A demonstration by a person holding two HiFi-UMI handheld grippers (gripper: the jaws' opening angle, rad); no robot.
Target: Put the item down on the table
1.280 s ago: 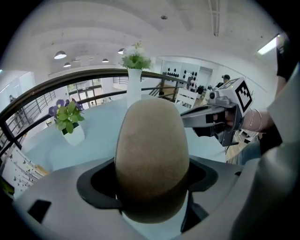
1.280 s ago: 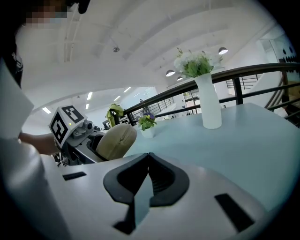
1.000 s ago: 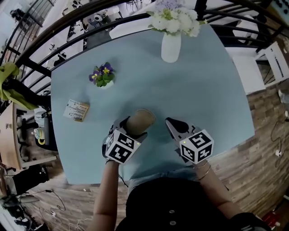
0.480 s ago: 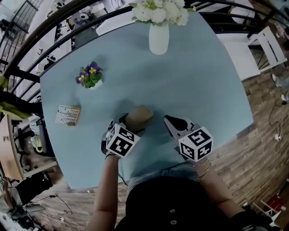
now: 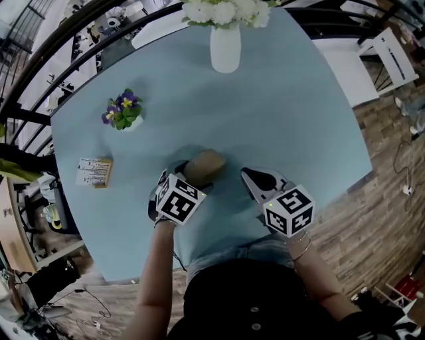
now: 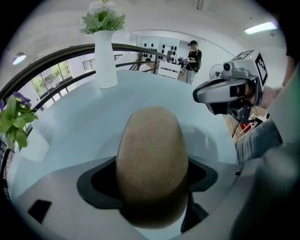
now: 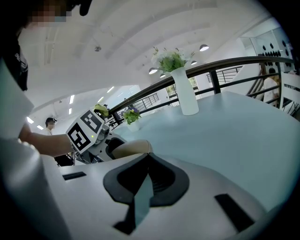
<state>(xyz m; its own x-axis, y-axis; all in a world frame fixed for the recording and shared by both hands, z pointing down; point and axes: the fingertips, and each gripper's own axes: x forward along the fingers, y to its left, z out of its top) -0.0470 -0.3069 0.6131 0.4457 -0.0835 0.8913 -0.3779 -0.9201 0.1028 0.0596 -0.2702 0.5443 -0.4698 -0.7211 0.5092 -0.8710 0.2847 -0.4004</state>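
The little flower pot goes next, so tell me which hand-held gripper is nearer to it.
Left. The left hand-held gripper, holding a brown item, is toward the person from the flower pot; the right hand-held gripper lies beyond it, farther right.

The flowers (image 5: 224, 10) are cut off at the top. The left gripper (image 5: 192, 176) hides the near end of the brown item (image 5: 206, 163). Print on the little box (image 5: 93, 172) is too small to read.

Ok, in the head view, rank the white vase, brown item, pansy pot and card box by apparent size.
1. white vase, largest
2. pansy pot and brown item: about alike, and the item is partly hidden, so unranked
3. card box, smallest
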